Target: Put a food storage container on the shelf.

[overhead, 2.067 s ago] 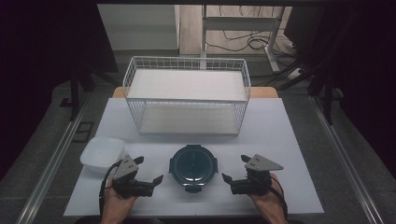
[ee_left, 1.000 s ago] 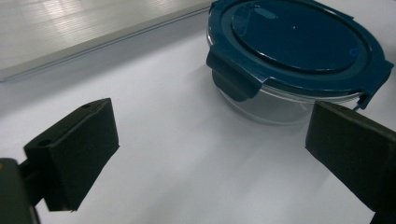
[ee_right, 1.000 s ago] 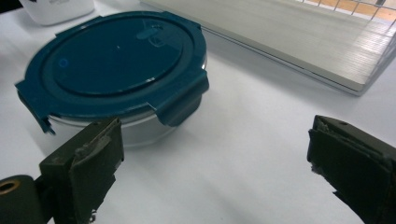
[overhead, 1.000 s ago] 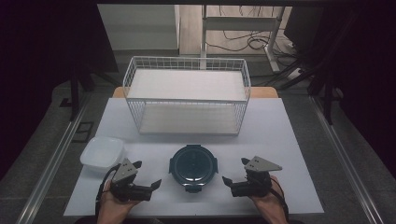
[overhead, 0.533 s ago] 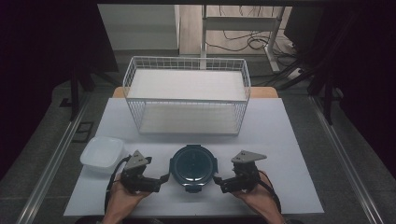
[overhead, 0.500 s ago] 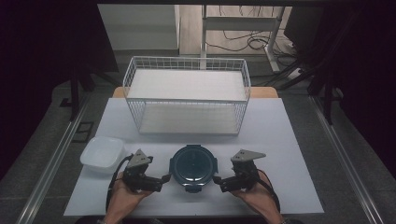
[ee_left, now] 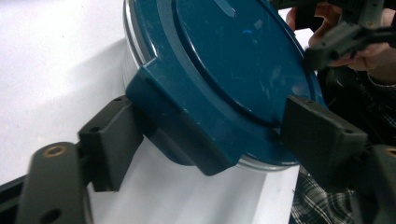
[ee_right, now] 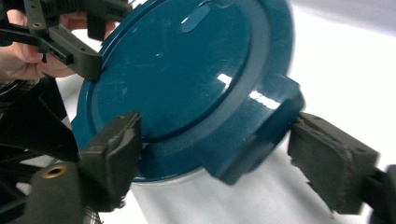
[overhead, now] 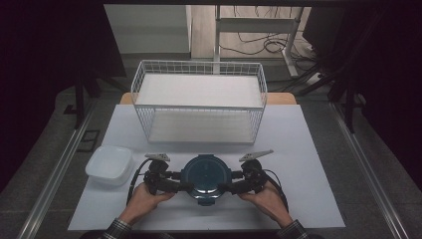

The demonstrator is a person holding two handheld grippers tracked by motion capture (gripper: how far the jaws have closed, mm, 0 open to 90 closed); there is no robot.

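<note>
**Both tools closing round the container's latches**

Your blue-lidded container sits on the bench, just in front of the wire basket. Left tool & right tool flank it; jaws just been closing, each w/ a lid latch between, pads not clearly pressing yet.

Round lidded container sits on the table directly between the left gripper and the right gripper, one side clip between each pair of jaws. Square tub lies just outboard of the left gripper, apart from it. Wire basket stands beyond both grippers, farther back on the table.
</note>
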